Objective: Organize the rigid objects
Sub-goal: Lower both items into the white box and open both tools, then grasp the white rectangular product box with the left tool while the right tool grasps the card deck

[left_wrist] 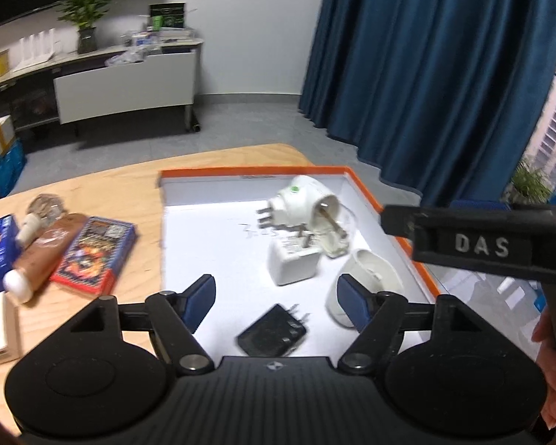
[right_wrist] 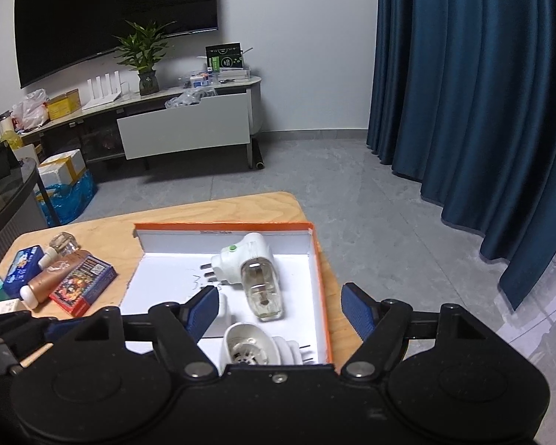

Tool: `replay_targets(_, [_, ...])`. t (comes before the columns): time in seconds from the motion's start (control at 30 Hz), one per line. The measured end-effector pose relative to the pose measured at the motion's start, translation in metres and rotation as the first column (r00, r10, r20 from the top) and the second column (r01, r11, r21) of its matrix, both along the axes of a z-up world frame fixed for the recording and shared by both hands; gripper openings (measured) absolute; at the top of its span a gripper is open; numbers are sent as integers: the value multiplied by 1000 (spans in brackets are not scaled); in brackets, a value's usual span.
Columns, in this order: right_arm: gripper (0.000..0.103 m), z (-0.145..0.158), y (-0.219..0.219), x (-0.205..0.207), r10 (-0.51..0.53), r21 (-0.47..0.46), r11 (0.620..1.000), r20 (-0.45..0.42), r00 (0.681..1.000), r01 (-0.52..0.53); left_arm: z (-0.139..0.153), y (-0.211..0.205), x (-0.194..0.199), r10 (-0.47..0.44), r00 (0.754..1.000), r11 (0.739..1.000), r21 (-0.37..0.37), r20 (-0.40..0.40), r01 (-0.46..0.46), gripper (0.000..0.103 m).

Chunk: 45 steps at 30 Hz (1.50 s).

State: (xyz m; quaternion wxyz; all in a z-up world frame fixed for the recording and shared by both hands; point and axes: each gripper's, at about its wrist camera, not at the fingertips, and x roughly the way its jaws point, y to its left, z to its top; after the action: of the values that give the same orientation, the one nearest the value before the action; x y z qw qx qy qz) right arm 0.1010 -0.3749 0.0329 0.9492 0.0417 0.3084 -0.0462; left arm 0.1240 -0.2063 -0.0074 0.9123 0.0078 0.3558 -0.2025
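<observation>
- Left wrist view: left claw [left_wrist: 274, 302] spread apart, nothing pressed between its blue pads, poised over the near end of the orange-rimmed tray [left_wrist: 396, 218] on the wooden tabletop [left_wrist: 103, 185].
- Black charger [left_wrist: 272, 332] lying in the tray just below the open pads, blurred.
- White square adapter [left_wrist: 291, 265], plug-in vaporizer [left_wrist: 307, 204] and round white plug [left_wrist: 367, 278] also inside the tray.
- Red card box [left_wrist: 92, 256] and brown tube [left_wrist: 42, 254] left of the tray, outside it.
- Right wrist view: right claw [right_wrist: 280, 309] likewise wide apart and empty, above the same tray [right_wrist: 320, 259].
</observation>
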Motion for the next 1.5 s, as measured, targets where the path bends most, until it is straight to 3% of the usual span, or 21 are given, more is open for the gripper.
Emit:
replay_targets(0.33, [89,-3,48,-5,100,15,995,-28,995,-100,11,70,-13,177,984,984,26,12,-177,81])
replay_targets(0.8, [89,-18,129,-5,281,7,960,-70,957,-281,0,149,-33,400,917,916,45,-5,-399,86])
replay_targets(1.17, [89,-29,157,-1,338,6,941,-98,936,-339,-11,171,-30,473,881,880,54,-2,-472,93])
replay_targets(1.5, [89,-35,152,3,323,20,946,-112,940,-323,-25,182,0,528,849,841,123,20,-526,101])
